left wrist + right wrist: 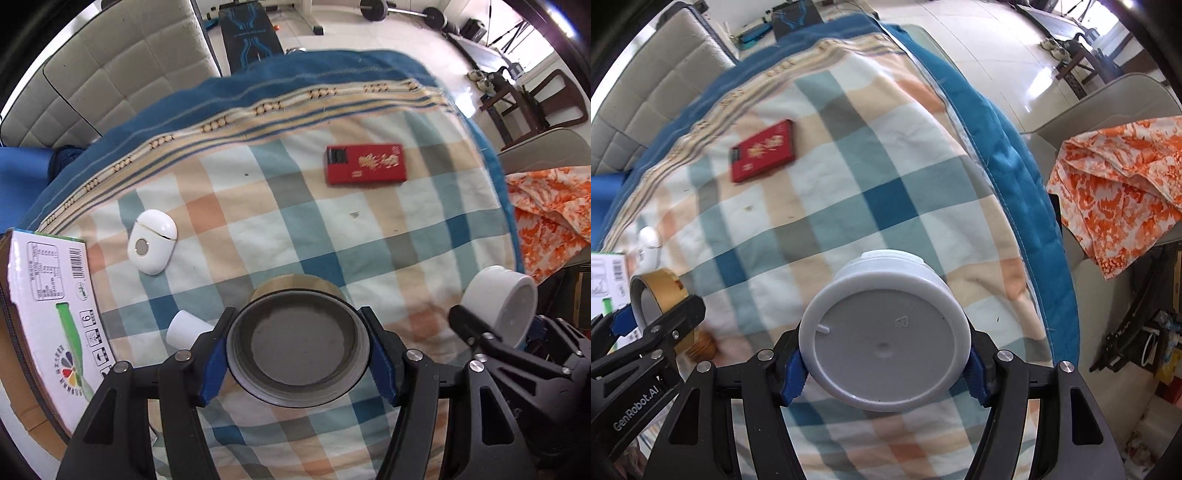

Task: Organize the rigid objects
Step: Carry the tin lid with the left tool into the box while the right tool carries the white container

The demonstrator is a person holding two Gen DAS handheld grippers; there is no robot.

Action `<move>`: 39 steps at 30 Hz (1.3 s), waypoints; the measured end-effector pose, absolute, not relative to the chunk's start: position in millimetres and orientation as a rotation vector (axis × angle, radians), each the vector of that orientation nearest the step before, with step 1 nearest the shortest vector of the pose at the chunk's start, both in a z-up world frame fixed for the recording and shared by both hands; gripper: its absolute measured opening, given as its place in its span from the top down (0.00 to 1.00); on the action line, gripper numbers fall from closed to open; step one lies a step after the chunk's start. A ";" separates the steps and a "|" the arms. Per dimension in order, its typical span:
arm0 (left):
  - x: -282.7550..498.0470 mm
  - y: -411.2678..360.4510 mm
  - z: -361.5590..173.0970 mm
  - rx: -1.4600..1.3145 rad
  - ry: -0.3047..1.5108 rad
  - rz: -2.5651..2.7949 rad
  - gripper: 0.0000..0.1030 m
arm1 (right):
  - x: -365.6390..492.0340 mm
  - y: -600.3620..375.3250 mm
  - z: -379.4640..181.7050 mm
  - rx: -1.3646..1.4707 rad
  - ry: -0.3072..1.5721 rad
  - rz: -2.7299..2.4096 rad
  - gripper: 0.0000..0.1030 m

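My left gripper [298,350] is shut on a roll of brown tape [299,295], held above the checked cloth; the roll also shows at the left of the right wrist view [663,288]. My right gripper [884,365] is shut on a white plastic jar [886,332], seen bottom-on; the jar also shows at the right of the left wrist view [502,302]. A red flat box [365,164] lies farther back on the cloth, also in the right wrist view [762,149]. A white pod-shaped case [151,242] lies at the left. A small white cup [184,328] lies by my left finger.
A printed cardboard box [48,314] stands at the table's left edge. The checked cloth [332,229] covers the table with a blue border at the far and right edges. An orange patterned cloth [1119,184] is draped over a chair at the right. A padded sofa [110,74] stands behind.
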State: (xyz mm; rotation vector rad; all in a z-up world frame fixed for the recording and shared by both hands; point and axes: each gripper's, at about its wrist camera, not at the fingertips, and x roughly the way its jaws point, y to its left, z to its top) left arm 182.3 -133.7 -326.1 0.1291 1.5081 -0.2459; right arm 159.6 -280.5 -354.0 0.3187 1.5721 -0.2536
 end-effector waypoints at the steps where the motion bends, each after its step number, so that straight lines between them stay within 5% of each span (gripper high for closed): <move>1: 176.0 -131.1 -316.6 0.115 1.493 -0.252 0.40 | 158.3 -278.6 -349.4 0.319 1.565 -0.246 0.32; 13: 216.7 -82.7 -233.0 0.032 1.366 -0.266 0.40 | 134.0 -219.2 -281.5 0.269 1.482 -0.129 0.32; 27: 177.8 116.5 -184.4 -0.120 1.296 -0.124 0.40 | 134.9 -35.8 -217.3 0.203 1.403 0.107 0.32; 34: 186.5 212.3 -194.8 -0.113 1.306 0.001 0.40 | 154.0 67.1 -224.6 0.163 1.424 0.191 0.32; 39: 202.3 266.4 -251.9 -0.102 1.419 0.082 0.40 | 171.5 120.6 -259.7 0.131 1.491 0.203 0.32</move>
